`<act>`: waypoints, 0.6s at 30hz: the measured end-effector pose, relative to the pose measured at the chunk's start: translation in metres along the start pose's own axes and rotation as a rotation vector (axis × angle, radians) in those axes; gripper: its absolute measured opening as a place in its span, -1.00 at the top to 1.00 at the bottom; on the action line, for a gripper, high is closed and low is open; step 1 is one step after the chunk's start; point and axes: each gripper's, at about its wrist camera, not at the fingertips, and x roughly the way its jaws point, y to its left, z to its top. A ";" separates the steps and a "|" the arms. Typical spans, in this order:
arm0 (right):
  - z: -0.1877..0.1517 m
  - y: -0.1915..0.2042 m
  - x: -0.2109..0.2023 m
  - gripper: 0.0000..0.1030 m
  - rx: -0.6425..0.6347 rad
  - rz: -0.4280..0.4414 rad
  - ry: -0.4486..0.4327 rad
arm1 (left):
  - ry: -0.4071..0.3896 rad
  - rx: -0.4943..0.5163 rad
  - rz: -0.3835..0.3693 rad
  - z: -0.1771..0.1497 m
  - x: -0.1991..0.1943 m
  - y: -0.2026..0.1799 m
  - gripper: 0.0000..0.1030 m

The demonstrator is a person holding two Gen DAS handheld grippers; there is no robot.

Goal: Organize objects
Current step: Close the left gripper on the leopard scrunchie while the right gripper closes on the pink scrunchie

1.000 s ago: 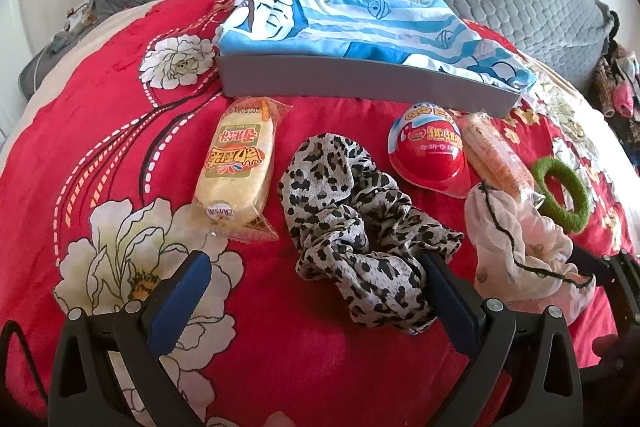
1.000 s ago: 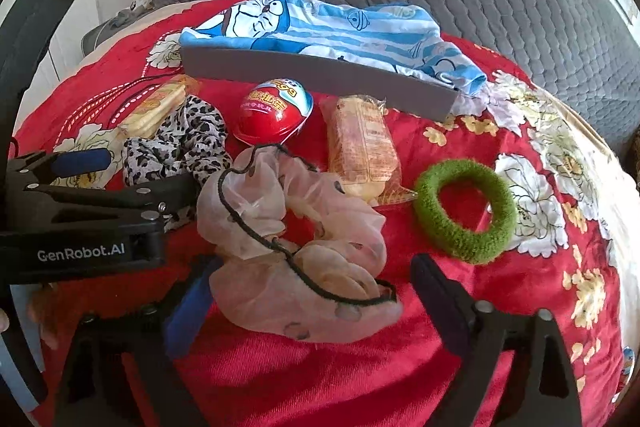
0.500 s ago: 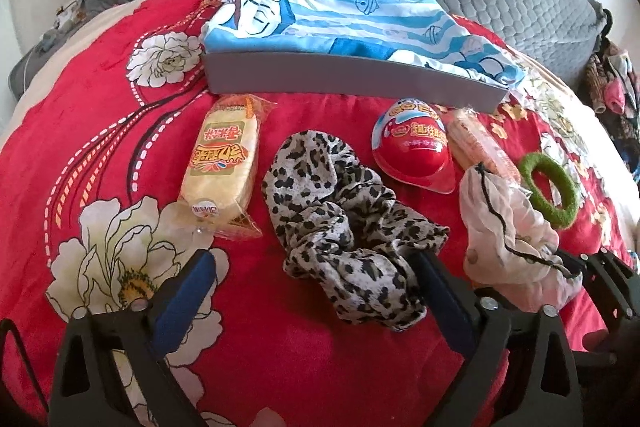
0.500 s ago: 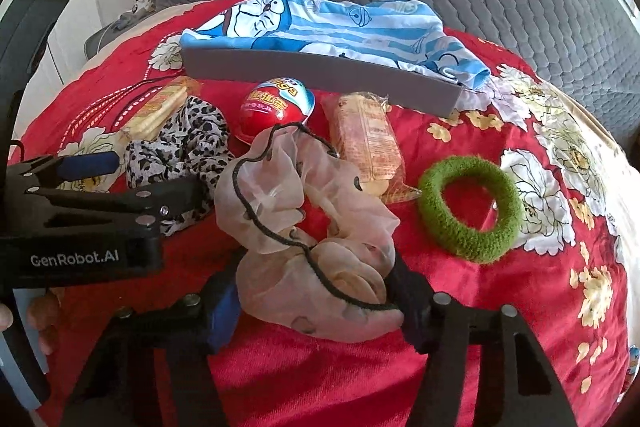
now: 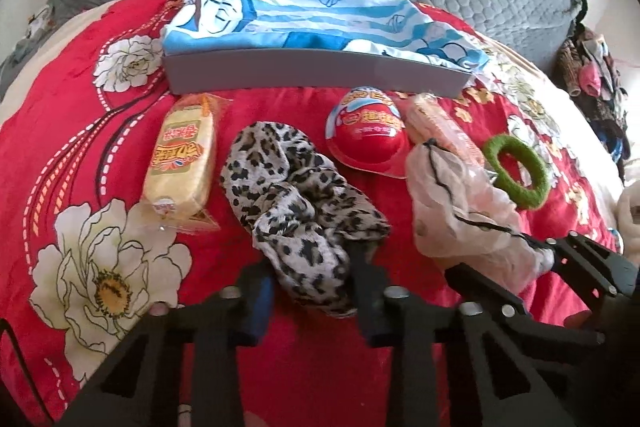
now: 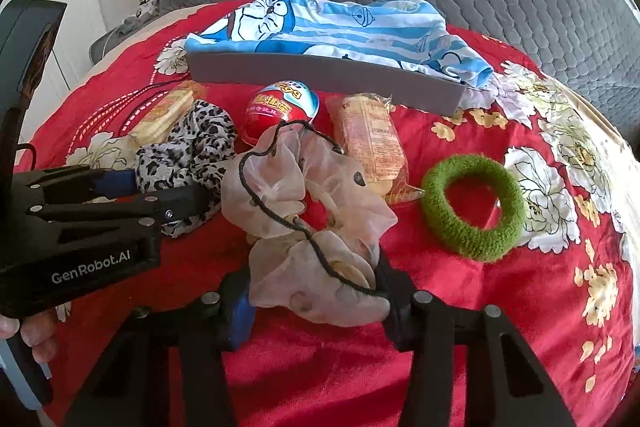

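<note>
Jaws of the left gripper [image 5: 310,297], bottom centre of its view, are closing with the near end of the leopard scrunchie [image 5: 296,203] between them; right gripper [image 6: 314,301] is likewise closing around the sheer pink scrunchie [image 6: 308,211], each probably pinching a bunched edge so the soft fabric lifts in one piece. Mid-frame on the red bed cover [image 6: 440,327] lie the green hair ring [image 6: 474,207], red egg toy [image 6: 280,109] and two snack packs, untouched. Farther up, the grey box [image 5: 316,73] holding blue striped cloth looks like the drop-off.

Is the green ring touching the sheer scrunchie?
Apart. The right wrist view shows red bedspread between the green ring and the sheer scrunchie.
</note>
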 end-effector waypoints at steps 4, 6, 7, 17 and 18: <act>0.000 -0.001 0.000 0.36 0.015 0.019 0.008 | 0.007 -0.005 -0.017 0.000 -0.001 0.000 0.68; -0.001 -0.001 0.000 0.45 0.016 0.027 0.009 | 0.011 -0.015 -0.022 0.000 -0.001 0.000 0.70; -0.001 -0.001 0.000 0.49 0.015 0.030 0.010 | 0.013 -0.017 -0.021 0.000 -0.001 0.001 0.72; 0.002 -0.004 -0.007 0.65 0.047 0.068 -0.008 | -0.002 -0.015 -0.027 -0.001 -0.008 -0.001 0.77; 0.003 -0.005 -0.008 0.65 0.048 0.068 -0.012 | -0.005 -0.014 -0.029 -0.001 -0.010 -0.002 0.77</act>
